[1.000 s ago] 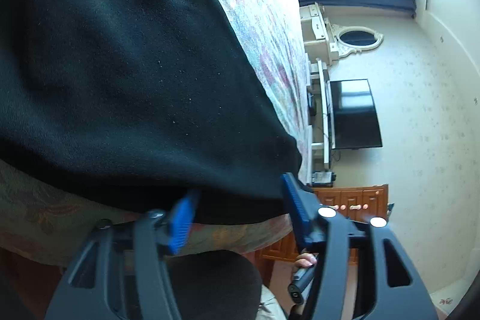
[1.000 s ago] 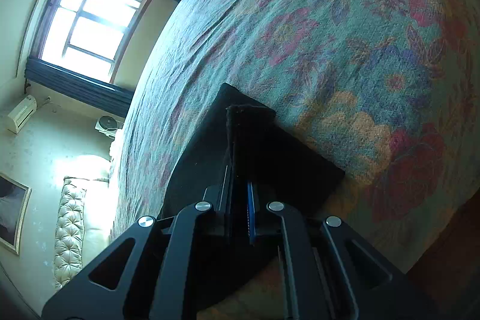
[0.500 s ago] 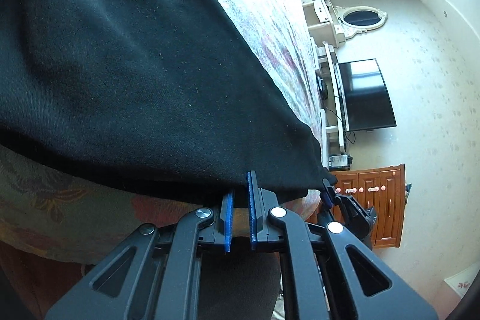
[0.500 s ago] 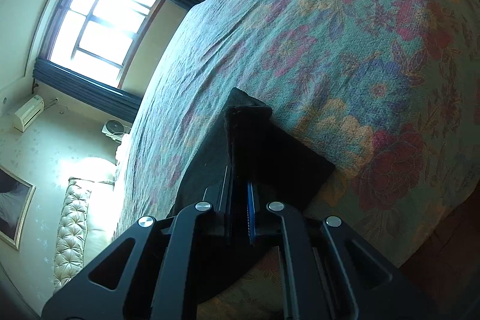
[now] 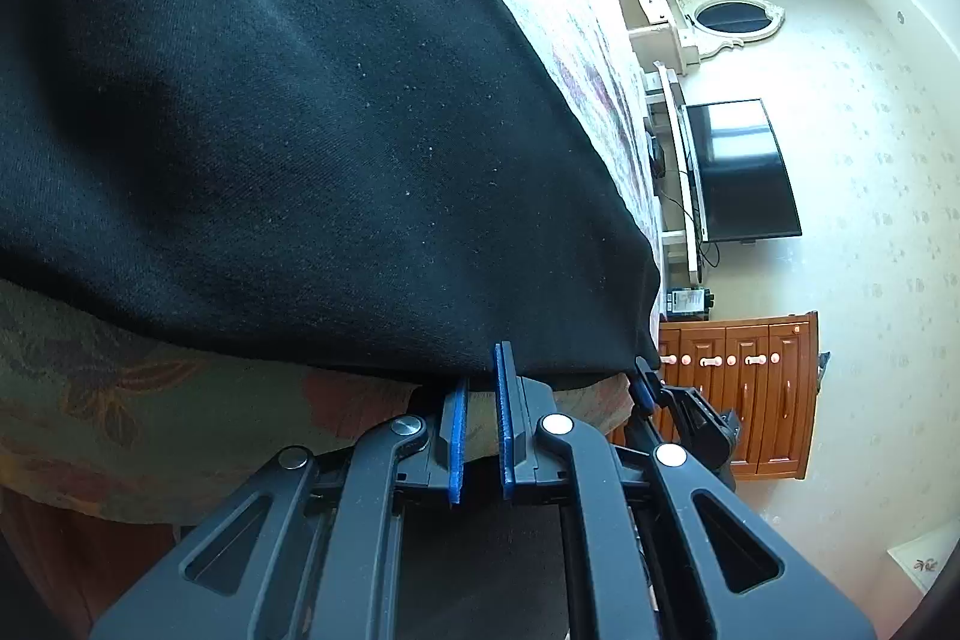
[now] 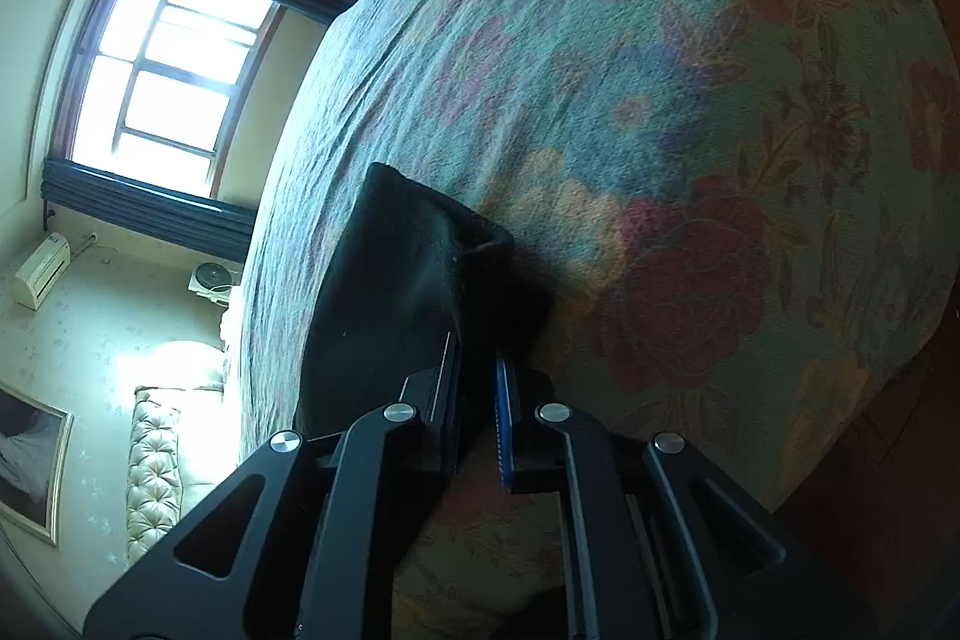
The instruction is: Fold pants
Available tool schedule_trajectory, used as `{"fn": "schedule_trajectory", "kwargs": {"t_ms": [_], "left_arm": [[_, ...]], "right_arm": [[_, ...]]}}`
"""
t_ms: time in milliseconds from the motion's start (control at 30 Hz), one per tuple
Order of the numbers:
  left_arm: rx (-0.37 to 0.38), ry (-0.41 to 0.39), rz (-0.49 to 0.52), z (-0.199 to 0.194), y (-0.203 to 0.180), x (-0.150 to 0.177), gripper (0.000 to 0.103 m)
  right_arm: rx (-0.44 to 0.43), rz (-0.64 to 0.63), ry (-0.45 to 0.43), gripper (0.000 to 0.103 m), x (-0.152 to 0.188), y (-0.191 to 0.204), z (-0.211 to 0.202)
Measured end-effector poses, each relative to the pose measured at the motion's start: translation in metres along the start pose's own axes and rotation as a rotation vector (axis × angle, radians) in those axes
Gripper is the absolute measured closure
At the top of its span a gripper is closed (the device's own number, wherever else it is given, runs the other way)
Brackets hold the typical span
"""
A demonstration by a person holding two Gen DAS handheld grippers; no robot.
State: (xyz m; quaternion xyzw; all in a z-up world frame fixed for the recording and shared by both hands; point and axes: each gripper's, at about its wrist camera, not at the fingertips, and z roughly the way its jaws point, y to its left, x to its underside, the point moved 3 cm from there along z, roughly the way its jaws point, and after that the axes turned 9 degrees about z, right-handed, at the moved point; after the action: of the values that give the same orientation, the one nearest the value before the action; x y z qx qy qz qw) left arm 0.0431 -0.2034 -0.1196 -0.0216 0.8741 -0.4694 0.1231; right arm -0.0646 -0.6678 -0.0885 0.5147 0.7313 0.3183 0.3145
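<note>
Black pants [image 5: 288,112] lie on a floral bedspread [image 5: 150,400] and fill most of the left wrist view. My left gripper [image 5: 480,370] is shut at the pants' near hem, close to its corner; whether cloth sits between the blue pads is not clear. In the right wrist view my right gripper [image 6: 477,340] is shut on the other corner of the pants [image 6: 408,280], and the cloth rises folded from between its pads. The right gripper also shows at the hem's corner in the left wrist view [image 5: 645,385].
The bedspread [image 6: 690,130] stretches far ahead in the right wrist view. A TV [image 5: 744,172], a white dresser [image 5: 660,22] and a wooden cabinet [image 5: 750,388] stand past the bed's end. A window [image 6: 168,88] and tufted headboard [image 6: 156,460] lie to the left.
My left gripper went from wide open to shut at the pants' hem. My right gripper lifted and carried its corner along the bed, raising the cloth into a fold.
</note>
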Motion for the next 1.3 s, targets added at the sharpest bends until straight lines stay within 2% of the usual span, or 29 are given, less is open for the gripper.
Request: {"fn": "schedule_trajectory", "kwargs": {"t_ms": [67, 133, 167, 200, 267, 333, 433, 467, 533, 567, 633, 667, 733, 767, 867, 1000, 1100, 1167, 1233, 1300], "left_arm": [[0.015, 0.02, -0.009, 0.001, -0.004, 0.001, 0.094], [0.003, 0.062, 0.032, 0.0, -0.011, 0.007, 0.09], [0.008, 0.083, 0.056, -0.001, -0.017, 0.01, 0.087], [0.03, 0.102, 0.082, -0.004, -0.023, 0.014, 0.08], [0.053, 0.108, 0.148, -0.013, -0.035, 0.018, 0.061], [0.061, 0.072, 0.236, -0.026, -0.048, 0.013, 0.027], [0.012, -0.045, 0.385, -0.055, -0.061, -0.008, 0.023], [-0.021, -0.088, 0.434, -0.065, -0.061, -0.017, 0.021], [-0.142, -0.175, 0.519, -0.086, -0.055, -0.038, 0.018], [-0.193, -0.207, 0.556, -0.095, -0.051, -0.047, 0.018], [-0.304, -0.245, 0.611, -0.112, -0.034, -0.069, 0.017], [-0.357, -0.246, 0.609, -0.12, -0.022, -0.081, 0.017], [-0.389, -0.235, 0.557, -0.136, 0.006, -0.101, 0.017], [-0.4, -0.246, 0.515, -0.145, 0.02, -0.108, 0.017], [-0.384, -0.267, 0.393, -0.173, 0.066, -0.121, 0.017], [-0.251, -0.346, 0.248, -0.207, 0.112, -0.123, 0.017], [-0.195, -0.365, 0.249, -0.212, 0.115, -0.122, 0.017], [-0.202, -0.349, 0.273, -0.209, 0.114, -0.121, 0.017], [-0.218, -0.338, 0.301, -0.206, 0.112, -0.119, 0.017], [-0.23, -0.334, 0.321, -0.204, 0.112, -0.117, 0.017]], "right_arm": [[0.011, 0.022, -0.04, 0.076, -0.006, -0.009, -0.012], [0.015, 0.015, -0.063, 0.072, -0.015, -0.013, -0.023], [0.016, 0.003, -0.075, 0.066, -0.02, -0.012, -0.028], [0.006, -0.001, -0.091, 0.061, -0.025, -0.011, -0.035], [-0.042, -0.013, -0.1, 0.036, -0.038, -0.004, -0.046], [-0.1, -0.053, -0.027, 0.029, -0.051, 0.009, -0.042], [-0.123, -0.152, 0.096, 0.024, -0.067, 0.033, -0.023], [-0.115, -0.183, 0.143, 0.024, -0.071, 0.037, -0.014], [-0.068, -0.226, 0.192, 0.024, -0.078, 0.041, 0.002], [-0.061, -0.235, 0.238, 0.024, -0.079, 0.042, 0.012], [-0.034, -0.235, 0.264, 0.024, -0.082, 0.04, 0.024], [-0.043, -0.224, 0.293, 0.024, -0.083, 0.038, 0.03], [-0.11, -0.188, 0.381, 0.024, -0.078, 0.034, 0.041], [-0.125, -0.187, 0.394, 0.024, -0.077, 0.033, 0.041], [-0.205, -0.161, 0.454, 0.023, -0.07, 0.029, 0.041], [-0.24, -0.189, 0.521, 0.023, -0.058, 0.025, 0.039], [-0.274, -0.17, 0.545, 0.018, -0.052, 0.026, 0.039], [-0.287, -0.171, 0.57, 0.018, -0.045, 0.033, 0.042], [-0.253, -0.192, 0.566, 0.019, -0.04, 0.037, 0.044], [-0.202, -0.217, 0.553, 0.035, -0.035, 0.044, 0.046]]}}
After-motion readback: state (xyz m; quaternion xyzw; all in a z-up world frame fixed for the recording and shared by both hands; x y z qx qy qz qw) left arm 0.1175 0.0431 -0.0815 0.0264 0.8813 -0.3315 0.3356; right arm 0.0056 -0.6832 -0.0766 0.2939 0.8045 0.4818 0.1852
